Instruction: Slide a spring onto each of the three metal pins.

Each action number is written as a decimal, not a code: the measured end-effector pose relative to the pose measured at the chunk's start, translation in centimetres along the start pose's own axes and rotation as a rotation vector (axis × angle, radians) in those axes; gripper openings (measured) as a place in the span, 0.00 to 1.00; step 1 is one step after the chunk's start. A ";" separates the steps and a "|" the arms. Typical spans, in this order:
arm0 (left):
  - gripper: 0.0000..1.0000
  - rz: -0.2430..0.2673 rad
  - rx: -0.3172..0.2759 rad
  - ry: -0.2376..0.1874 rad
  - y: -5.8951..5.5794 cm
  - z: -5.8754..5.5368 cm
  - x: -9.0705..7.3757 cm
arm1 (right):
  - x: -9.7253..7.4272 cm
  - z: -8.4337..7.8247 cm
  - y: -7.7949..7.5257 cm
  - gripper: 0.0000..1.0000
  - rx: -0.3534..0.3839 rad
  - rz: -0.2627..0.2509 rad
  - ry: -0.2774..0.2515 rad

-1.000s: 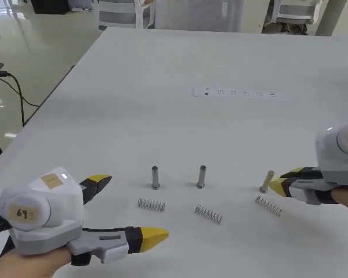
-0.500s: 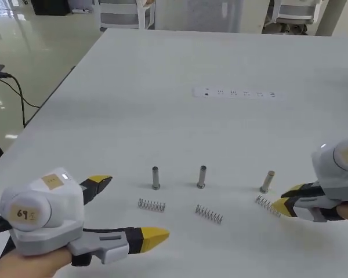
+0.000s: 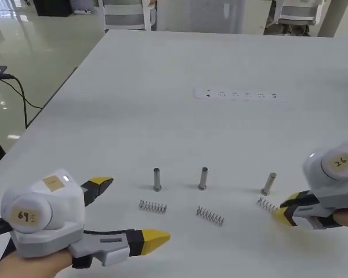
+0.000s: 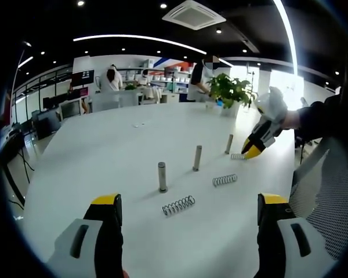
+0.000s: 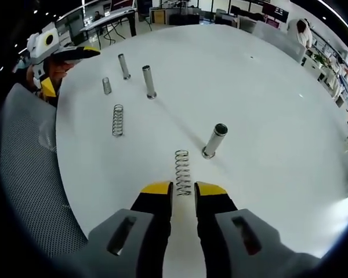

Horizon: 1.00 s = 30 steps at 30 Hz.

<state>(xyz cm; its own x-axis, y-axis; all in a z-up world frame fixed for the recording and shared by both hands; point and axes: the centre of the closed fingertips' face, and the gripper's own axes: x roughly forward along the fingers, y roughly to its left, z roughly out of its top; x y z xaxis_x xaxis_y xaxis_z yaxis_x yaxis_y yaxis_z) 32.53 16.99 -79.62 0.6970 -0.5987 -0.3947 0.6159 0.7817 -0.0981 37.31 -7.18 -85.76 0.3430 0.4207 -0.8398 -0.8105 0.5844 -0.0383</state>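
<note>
Left gripper (image 3: 130, 209): held low at the near-left of the table (image 3: 162, 87) in the head view, jaws spread wide, gripping nothing. Right gripper (image 3: 283, 213): at the near-right, lowered close to the table surface, jaws narrowly apart, with the near end of the right spring (image 3: 265, 204) lying between the yellow tips; contact between tips and coil not discernible. Standing upright in a row across the table: left pin (image 3: 156, 179), middle pin (image 3: 203, 178), right pin (image 3: 269, 183), all bare. Lying flat on the table, one just in front of each pin and apart from it: left spring (image 3: 152, 206), middle spring (image 3: 210, 216), and the right spring noted above. In the right gripper view: right spring extending straight ahead from the jaw gap, base of right pin just beside its far end, not touching. In the left gripper view: pins and springs ahead of the open jaws and well apart from them, right gripper at far right near the last pin. Lying flat farther back, well apart from the pins: white power strip (image 3: 235, 94).
</note>
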 end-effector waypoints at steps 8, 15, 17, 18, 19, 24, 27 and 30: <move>0.96 0.001 -0.001 -0.001 -0.1 0.0 -0.1 | 0.3 -0.5 0.0 0.14 -0.011 0.007 0.025; 0.96 -0.001 -0.001 -0.003 -0.1 0.1 0.0 | 0.3 -0.7 0.0 0.13 -0.023 0.004 0.032; 0.96 -0.002 0.000 -0.003 -0.2 0.1 0.0 | 0.3 -0.6 -0.1 0.13 -0.026 -0.001 0.029; 0.96 -0.002 0.000 -0.003 -0.2 0.1 0.0 | 0.3 -0.6 -0.1 0.13 -0.027 -0.002 0.030; 0.96 -0.002 0.001 -0.004 -0.2 0.1 0.0 | 0.3 -0.6 -0.1 0.13 -0.031 -0.003 0.030; 0.95 -0.004 -0.002 -0.005 -0.2 0.1 -0.1 | 0.2 -0.4 -0.1 0.13 -0.022 -0.004 0.021; 0.95 -0.006 -0.005 -0.003 -0.2 0.0 -0.1 | 0.0 -0.3 -0.1 0.13 -0.023 -0.006 0.019; 0.95 -0.011 -0.004 -0.002 -0.3 -0.1 0.0 | -0.3 -0.1 0.2 0.13 -0.022 0.001 0.010</move>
<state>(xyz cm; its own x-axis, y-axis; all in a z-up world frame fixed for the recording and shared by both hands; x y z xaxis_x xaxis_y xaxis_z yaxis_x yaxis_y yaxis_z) 32.33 16.77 -79.65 0.6905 -0.6078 -0.3922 0.6225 0.7754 -0.1058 37.01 -7.20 -85.59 0.3377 0.4139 -0.8454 -0.8212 0.5685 -0.0496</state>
